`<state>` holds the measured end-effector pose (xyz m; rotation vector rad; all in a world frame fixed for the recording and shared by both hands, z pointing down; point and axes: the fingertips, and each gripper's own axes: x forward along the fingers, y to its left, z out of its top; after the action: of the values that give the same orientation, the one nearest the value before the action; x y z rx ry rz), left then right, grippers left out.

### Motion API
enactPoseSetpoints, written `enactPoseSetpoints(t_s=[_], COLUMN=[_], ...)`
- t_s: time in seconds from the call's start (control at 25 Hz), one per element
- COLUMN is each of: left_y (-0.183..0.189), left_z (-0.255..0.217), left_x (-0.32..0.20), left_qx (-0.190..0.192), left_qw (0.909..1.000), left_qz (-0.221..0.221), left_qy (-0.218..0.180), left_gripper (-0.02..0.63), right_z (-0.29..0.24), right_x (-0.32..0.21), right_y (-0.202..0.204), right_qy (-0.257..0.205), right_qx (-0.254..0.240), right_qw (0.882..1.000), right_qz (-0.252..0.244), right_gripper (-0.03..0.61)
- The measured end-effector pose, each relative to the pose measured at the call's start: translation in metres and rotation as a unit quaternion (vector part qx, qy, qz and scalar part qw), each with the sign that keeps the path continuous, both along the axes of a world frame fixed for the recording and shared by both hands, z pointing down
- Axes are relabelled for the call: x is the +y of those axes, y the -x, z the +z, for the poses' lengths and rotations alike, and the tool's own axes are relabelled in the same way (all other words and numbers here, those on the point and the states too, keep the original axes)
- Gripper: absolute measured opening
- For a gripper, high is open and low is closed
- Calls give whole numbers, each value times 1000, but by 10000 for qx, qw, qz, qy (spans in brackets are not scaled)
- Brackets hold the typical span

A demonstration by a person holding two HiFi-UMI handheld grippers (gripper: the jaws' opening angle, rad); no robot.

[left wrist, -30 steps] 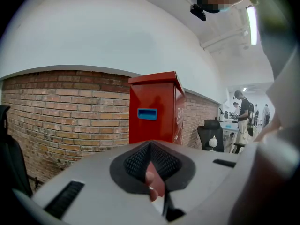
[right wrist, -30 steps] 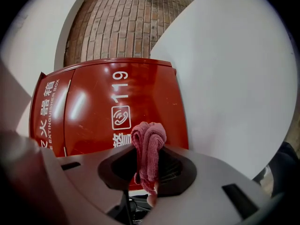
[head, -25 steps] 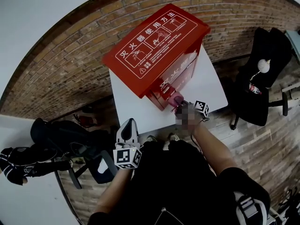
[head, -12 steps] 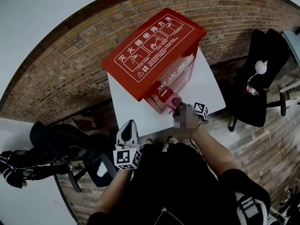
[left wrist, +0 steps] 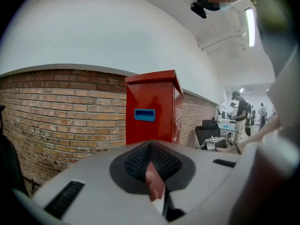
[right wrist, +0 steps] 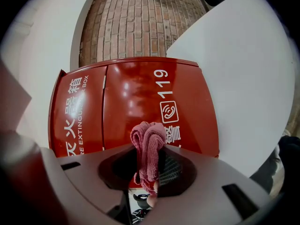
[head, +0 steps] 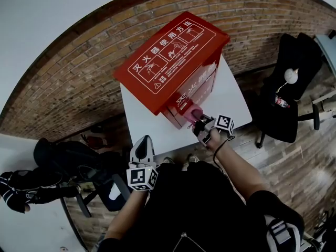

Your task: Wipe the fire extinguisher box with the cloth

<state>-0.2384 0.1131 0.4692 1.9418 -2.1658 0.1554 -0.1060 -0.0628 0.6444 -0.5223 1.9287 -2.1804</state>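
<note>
The red fire extinguisher box (head: 176, 56) stands on a white table (head: 231, 96) against a brick wall, its lid printed with white diagrams. My right gripper (head: 200, 124) is shut on a folded pink cloth (head: 193, 113) just in front of the box's lower front face. The right gripper view has the cloth (right wrist: 147, 146) pinched between the jaws, close to the red door (right wrist: 140, 102) with "119" and a phone symbol. My left gripper (head: 142, 150) hangs low by the table's near edge, jaws together and empty; its own view shows the box (left wrist: 153, 109) from the side.
A black office chair (head: 291, 88) with a bottle stands to the right of the table. Black bags (head: 63, 161) lie on the floor at the left. A brick wall (head: 63, 88) runs behind the table. People stand far off (left wrist: 241, 116) in the left gripper view.
The right gripper has moved slightly with the cloth along the box's lower front. The left gripper has stayed in place.
</note>
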Motion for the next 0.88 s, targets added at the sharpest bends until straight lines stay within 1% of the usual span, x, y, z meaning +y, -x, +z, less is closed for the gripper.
enactPoseSetpoints(t_s=[0.44,0.56,0.68,0.88], left_y=[-2,-1,-1,-1], left_z=[2,3,2,2], left_x=[-4,-5,-6,-7], left_qx=[41,42,42,47], left_qw=[10000,10000,10000,10000], left_qz=[34,37,49,63], left_qy=[-19,-14,-10,-16], left_gripper=[28,28,28,28], right_z=[-26,-38,-48,-69], right_x=[2,2,4,5], right_y=[1,3,4,6], right_qy=[-13,-135,-90,-250], right_qx=[-212,-261,-328,-477], right_qw=[9998,9996,9994,9985], right_qz=[-8,-29,-32,-66], right_gripper=[103,103,103,103])
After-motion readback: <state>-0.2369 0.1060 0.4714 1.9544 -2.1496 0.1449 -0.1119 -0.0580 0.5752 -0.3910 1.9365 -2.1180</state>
